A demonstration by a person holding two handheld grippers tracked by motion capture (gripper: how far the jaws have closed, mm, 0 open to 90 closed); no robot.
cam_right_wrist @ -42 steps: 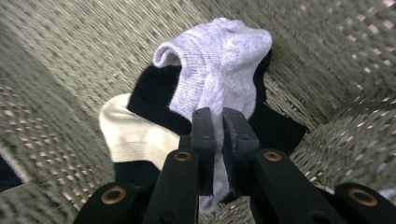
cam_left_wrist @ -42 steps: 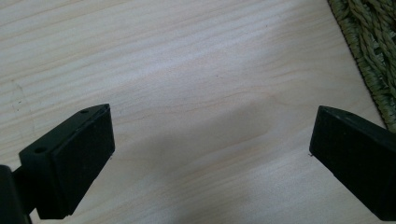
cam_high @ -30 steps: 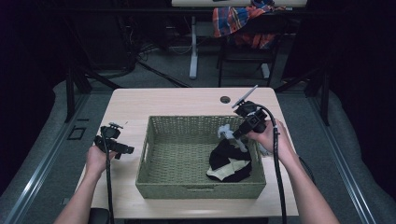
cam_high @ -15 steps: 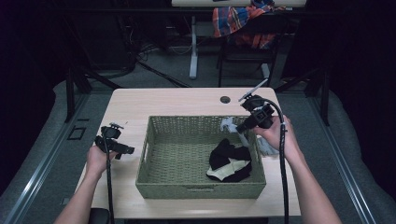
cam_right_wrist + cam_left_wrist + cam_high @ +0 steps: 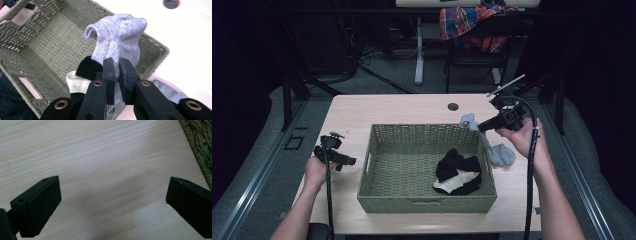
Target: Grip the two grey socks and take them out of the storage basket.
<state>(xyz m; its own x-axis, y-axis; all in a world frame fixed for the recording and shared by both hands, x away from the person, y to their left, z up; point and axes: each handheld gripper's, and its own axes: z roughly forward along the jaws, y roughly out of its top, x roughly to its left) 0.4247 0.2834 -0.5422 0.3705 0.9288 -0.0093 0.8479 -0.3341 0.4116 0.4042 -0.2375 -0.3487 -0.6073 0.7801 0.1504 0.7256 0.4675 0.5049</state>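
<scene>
My right gripper (image 5: 482, 127) (image 5: 116, 63) is shut on a grey sock (image 5: 117, 37) and holds it above the far right corner of the woven basket (image 5: 377, 165). The grey sock (image 5: 499, 152) hangs down over the basket's right rim onto the table. Inside the basket lies a black sock with a white part (image 5: 457, 172). My left gripper (image 5: 347, 161) (image 5: 112, 202) rests low over the bare wood left of the basket, jaws wide open with nothing between them.
A round cable hole (image 5: 453, 106) sits in the table's far edge. The basket (image 5: 200, 142) stands close to the left gripper's right side. A chair with a plaid cloth (image 5: 472, 20) stands beyond the table.
The right gripper has risen and moved right, out of the basket, drawing the grey sock up over the right rim. The left gripper has stayed put.
</scene>
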